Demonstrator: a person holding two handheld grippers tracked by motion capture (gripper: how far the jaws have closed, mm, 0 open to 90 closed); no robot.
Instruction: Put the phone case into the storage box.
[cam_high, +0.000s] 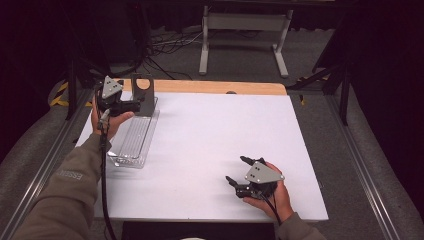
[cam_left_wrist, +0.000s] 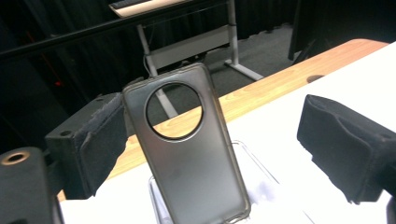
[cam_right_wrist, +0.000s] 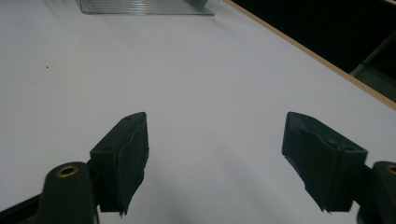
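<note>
Your left tongs (cam_high: 134, 104) sit at the far left corner of the table (cam_high: 215, 130), right beside the phone case (cam_high: 143, 95). The case is a smoky translucent one with a large round cutout near its top, and it stands upright, leaning slightly, on the far end of a clear ribbed tray (cam_high: 134, 141). In the left gripper view the case (cam_left_wrist: 187, 144) stands between your two pads: the left pad (cam_left_wrist: 100, 140) lies against or just beside its edge, though you cannot tell whether it touches, while the right pad (cam_left_wrist: 343, 147) is well apart from it. So the left tongs (cam_left_wrist: 219, 144) are released, spread around the case without gripping it.

The tray runs from the case toward you along the table's left edge, with your left hand (cam_high: 111, 121) just beside it.

Your right tongs (cam_high: 239, 171) rest near the front right of the table, well apart from the case, pointing left across the white surface. In the right gripper view these tongs (cam_right_wrist: 215, 158) are released, pads wide apart with bare table (cam_right_wrist: 187, 70) between them, and the near edge of the tray (cam_right_wrist: 144, 7) shows at the top
</note>
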